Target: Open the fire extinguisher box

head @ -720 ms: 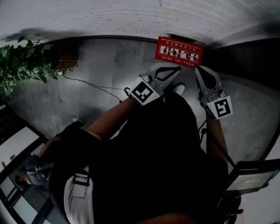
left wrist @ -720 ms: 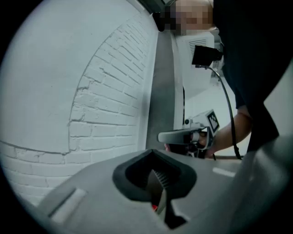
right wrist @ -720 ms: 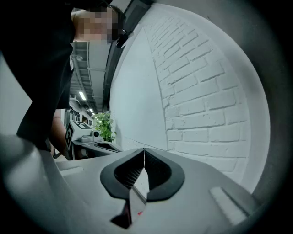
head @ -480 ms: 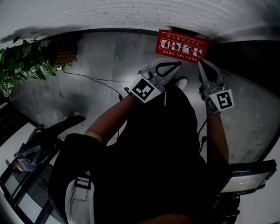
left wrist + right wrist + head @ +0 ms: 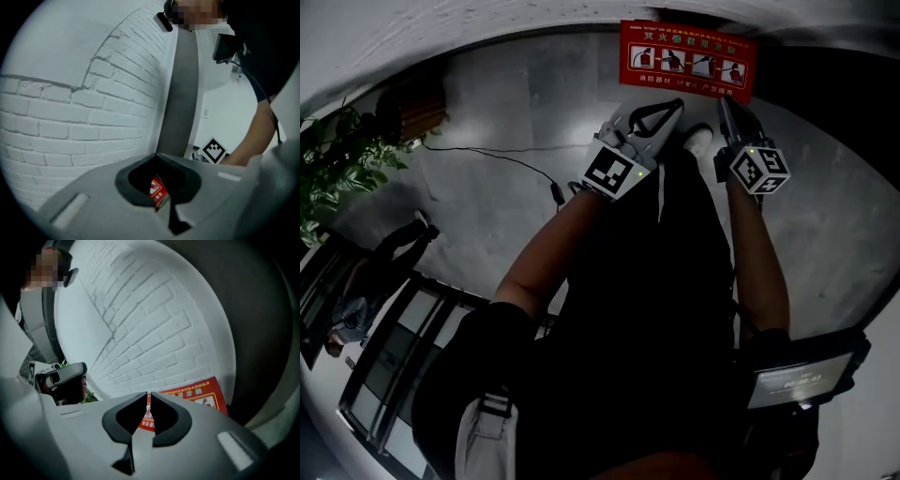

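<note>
We stretch our left arm [image 5: 551,246] and right arm [image 5: 759,267] forward. The left gripper [image 5: 678,104] and right gripper [image 5: 724,101] sit side by side, far out, both with jaws closed and empty.

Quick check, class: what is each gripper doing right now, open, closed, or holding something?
Left gripper: jaws closed, holding nothing.
Right gripper: jaws closed, holding nothing.

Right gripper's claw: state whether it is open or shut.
Shut: the right grey claw has its tips together, nothing between them.

Bare floor [image 5: 516,103] fwd to red box [image 5: 688,60] — brick wall [image 5: 487,19] behind; cable [image 5: 502,159] lies left.
</note>
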`<state>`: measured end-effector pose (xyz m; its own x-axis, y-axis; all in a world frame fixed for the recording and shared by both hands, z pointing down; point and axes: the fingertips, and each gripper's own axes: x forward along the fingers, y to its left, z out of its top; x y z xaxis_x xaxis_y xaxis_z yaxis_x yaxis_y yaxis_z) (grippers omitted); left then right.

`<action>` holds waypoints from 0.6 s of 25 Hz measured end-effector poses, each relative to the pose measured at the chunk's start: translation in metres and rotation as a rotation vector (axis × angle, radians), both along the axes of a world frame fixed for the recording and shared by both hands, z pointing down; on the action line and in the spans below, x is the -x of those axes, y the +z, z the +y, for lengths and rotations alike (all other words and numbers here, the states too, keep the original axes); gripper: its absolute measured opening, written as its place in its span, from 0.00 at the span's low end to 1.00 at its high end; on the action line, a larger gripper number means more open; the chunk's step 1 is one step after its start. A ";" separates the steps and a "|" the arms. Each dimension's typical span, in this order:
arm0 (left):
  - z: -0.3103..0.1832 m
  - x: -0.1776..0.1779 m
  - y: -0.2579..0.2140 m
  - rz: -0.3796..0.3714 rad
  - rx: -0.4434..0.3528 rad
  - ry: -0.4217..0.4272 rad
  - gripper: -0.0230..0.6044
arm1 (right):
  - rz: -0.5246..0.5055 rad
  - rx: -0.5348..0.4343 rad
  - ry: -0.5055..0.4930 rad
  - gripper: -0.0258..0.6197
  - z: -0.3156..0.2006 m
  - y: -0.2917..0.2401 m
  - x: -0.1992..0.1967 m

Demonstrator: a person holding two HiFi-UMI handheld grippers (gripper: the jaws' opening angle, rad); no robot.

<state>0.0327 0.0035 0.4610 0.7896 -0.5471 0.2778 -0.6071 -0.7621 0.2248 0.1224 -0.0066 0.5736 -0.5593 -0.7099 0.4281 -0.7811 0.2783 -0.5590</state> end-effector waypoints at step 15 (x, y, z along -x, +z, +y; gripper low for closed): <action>0.009 0.008 0.079 -0.036 0.085 -0.034 0.04 | -0.363 0.355 0.527 0.25 0.031 0.185 -0.030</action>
